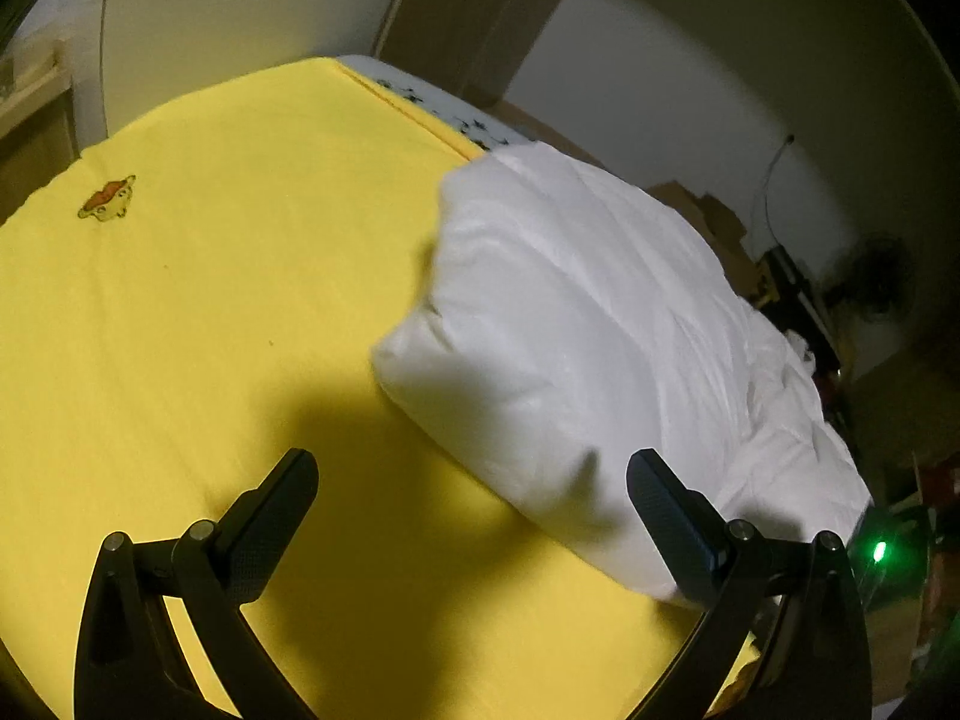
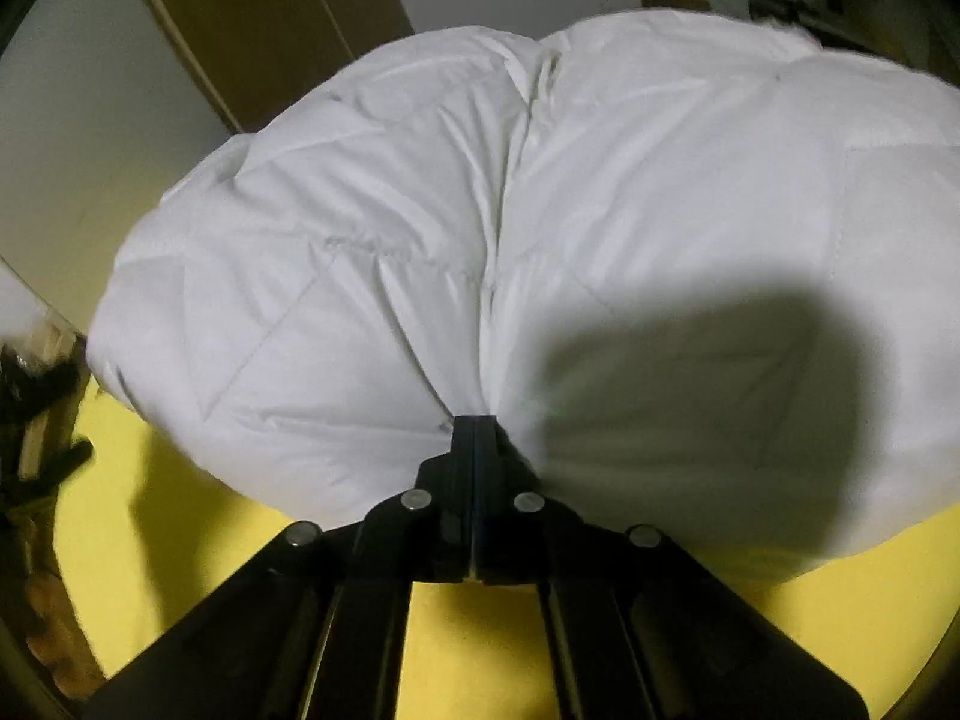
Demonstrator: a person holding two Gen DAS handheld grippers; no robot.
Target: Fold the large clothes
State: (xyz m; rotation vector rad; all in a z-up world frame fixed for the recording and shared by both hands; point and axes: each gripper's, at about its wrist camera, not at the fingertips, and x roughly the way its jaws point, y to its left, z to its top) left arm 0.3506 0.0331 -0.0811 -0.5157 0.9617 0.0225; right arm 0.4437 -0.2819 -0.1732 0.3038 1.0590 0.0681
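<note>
From the left wrist, the left tool (image 1: 472, 483) hangs with jaws spread wide and empty above the yellow sheet (image 1: 210, 300) of the bed, the white padded garment (image 1: 570, 312) lying just beside its right finger.

From the right wrist, the right tool (image 2: 474, 426) is clamped on a bunched edge of the garment (image 2: 420, 228) (fabric puckers into the tips). The fold seems just begun; next, the left tool likely needs its own edge.

Pale walls (image 1: 660, 60), brown door frame (image 1: 456, 6), yellow-sheeted bed (image 1: 210, 312), cardboard boxes (image 1: 714, 222), green light (image 1: 879, 552), dim room
</note>
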